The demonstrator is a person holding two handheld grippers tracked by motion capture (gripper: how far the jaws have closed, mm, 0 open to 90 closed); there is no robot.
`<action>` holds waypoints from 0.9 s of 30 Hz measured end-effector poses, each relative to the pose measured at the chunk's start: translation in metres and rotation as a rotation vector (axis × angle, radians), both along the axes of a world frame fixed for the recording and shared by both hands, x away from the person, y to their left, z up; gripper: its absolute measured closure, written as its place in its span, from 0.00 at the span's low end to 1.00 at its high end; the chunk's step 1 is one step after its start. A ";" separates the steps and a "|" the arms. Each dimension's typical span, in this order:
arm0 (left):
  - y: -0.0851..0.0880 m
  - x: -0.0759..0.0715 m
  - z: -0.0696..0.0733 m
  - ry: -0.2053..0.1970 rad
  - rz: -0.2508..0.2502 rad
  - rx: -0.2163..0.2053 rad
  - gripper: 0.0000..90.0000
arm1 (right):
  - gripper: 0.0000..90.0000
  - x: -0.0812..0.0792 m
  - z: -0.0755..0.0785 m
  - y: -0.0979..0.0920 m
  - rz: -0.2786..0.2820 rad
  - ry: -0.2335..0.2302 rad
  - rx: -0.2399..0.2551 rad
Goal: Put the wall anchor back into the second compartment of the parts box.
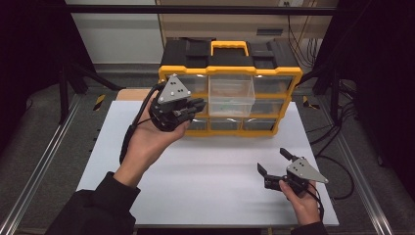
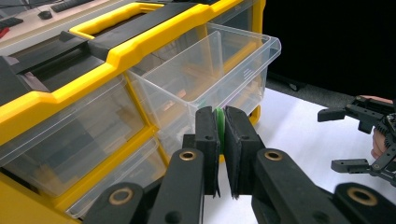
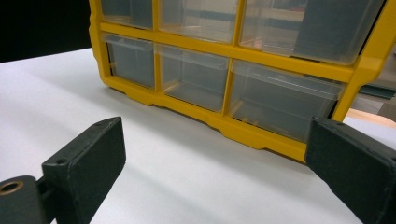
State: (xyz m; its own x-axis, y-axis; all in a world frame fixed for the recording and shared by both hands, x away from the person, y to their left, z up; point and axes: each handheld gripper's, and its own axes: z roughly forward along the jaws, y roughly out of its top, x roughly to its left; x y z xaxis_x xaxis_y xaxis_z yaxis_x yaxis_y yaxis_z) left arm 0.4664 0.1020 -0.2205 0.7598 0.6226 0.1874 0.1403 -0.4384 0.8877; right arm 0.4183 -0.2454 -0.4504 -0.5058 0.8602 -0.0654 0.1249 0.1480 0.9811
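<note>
A yellow and black organizer (image 1: 230, 73) with clear drawers stands at the back of the white board. Its top middle drawer (image 1: 231, 95) is pulled out toward me. My left gripper (image 1: 198, 106) is raised beside that drawer's left front corner. In the left gripper view its jaws (image 2: 223, 116) are shut on a small flat green piece (image 2: 219, 123), just in front of the drawer (image 2: 210, 70). My right gripper (image 1: 273, 161) rests low near the front right of the board. It stands open with nothing between its wide-apart pads (image 3: 88, 158), and faces the organizer's bottom row (image 3: 224, 84).
The white board (image 1: 210, 186) lies between metal rails on both sides. A yellow carry handle (image 1: 229, 46) tops the organizer. Cables trail at the right beyond the board's edge. The right gripper (image 2: 364, 140) appears far right in the left gripper view.
</note>
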 end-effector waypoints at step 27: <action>-0.004 0.001 0.006 -0.009 -0.005 -0.015 0.93 | 0.06 0.000 0.000 0.000 0.001 -0.006 0.002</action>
State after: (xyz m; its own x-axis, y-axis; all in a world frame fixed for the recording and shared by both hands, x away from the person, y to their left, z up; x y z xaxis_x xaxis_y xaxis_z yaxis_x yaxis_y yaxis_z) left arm 0.4671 0.0980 -0.2149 0.7609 0.6219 0.1850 0.1301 -0.4255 0.8955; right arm 0.4185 -0.2458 -0.4501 -0.5066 0.8596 -0.0667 0.1186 0.1462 0.9821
